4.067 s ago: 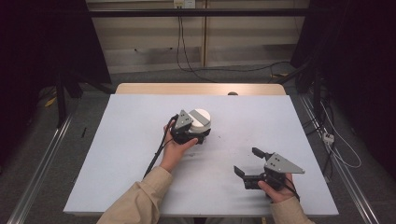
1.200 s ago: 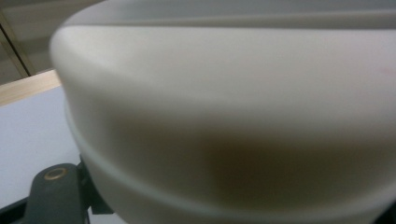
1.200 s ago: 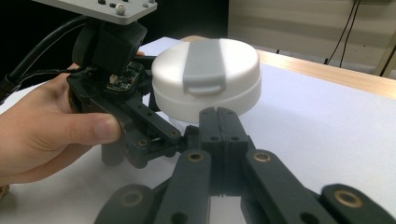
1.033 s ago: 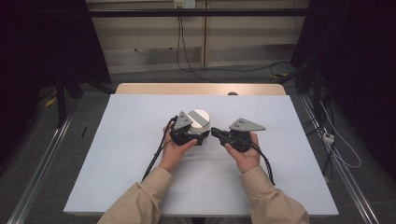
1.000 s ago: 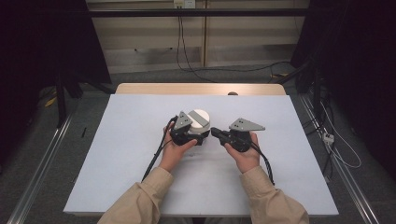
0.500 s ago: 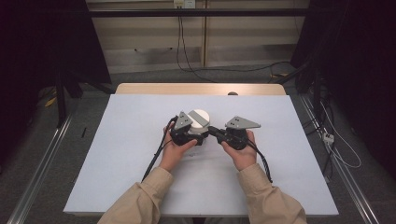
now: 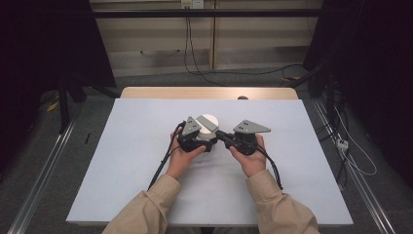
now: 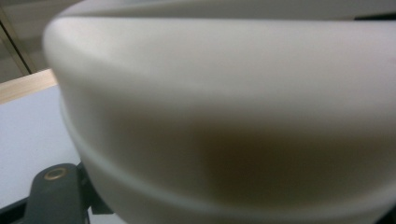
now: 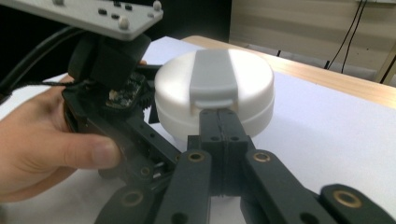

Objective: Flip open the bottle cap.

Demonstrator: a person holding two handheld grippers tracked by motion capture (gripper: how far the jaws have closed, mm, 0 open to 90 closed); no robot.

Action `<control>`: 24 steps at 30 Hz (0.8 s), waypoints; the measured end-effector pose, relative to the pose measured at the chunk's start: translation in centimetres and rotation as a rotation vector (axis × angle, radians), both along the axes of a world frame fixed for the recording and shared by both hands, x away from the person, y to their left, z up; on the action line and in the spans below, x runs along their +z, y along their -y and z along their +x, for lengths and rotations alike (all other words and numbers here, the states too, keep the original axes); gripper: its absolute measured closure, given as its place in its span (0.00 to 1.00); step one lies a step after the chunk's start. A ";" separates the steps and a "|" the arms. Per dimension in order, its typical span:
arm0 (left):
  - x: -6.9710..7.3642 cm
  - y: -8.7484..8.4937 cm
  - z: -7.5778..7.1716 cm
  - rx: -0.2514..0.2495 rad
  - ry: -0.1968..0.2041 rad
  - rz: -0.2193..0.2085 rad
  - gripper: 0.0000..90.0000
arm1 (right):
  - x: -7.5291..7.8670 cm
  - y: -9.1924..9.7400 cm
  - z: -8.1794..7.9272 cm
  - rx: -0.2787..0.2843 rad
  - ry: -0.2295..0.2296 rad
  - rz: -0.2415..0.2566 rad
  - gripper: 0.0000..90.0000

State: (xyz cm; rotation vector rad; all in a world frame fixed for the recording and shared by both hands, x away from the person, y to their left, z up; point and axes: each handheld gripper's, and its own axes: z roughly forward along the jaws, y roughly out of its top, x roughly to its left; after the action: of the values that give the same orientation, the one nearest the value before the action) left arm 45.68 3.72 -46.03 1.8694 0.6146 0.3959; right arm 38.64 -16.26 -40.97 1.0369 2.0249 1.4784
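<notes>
A white round container [image 7: 209,122] with a grey lid strap [image 9: 212,74] stands at the middle of the table. My left gripper [image 7: 207,140] is shut on its lower part from the left, and one finger [image 8: 53,198] shows beside the container's wall [image 8: 224,116]. My right gripper [image 9: 218,119] is shut with nothing between its jaws. Its tips touch the container's side just under the strap's tab. In the high view the right gripper [image 7: 220,133] comes in from the right.
The white table top [image 7: 122,161] has free room on all sides of the two hands. The person's left hand [image 9: 46,154] grips the left gripper close to the container. A wooden strip [image 7: 146,92] edges the far side.
The right gripper has come from the table's front right up to the container, sliding a little further left over the last second until its tips meet it. The left gripper has kept still.
</notes>
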 end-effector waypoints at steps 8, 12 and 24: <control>0.0 0.0 0.0 0.000 0.000 0.003 0.21 | 0.8 -0.4 0.1 0.007 0.019 0.014 1.00; 0.0 0.0 0.0 -0.001 -0.001 0.005 0.21 | 1.2 -0.4 0.3 0.009 0.032 0.017 1.00; 0.0 0.1 0.0 0.000 -0.005 0.002 0.21 | 2.3 -0.8 0.9 0.006 0.059 0.039 1.00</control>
State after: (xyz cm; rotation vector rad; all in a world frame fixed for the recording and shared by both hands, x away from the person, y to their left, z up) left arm 45.69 3.66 -46.05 1.8724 0.6182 0.3921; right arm 39.51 -15.47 -38.68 0.9913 1.9677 1.5394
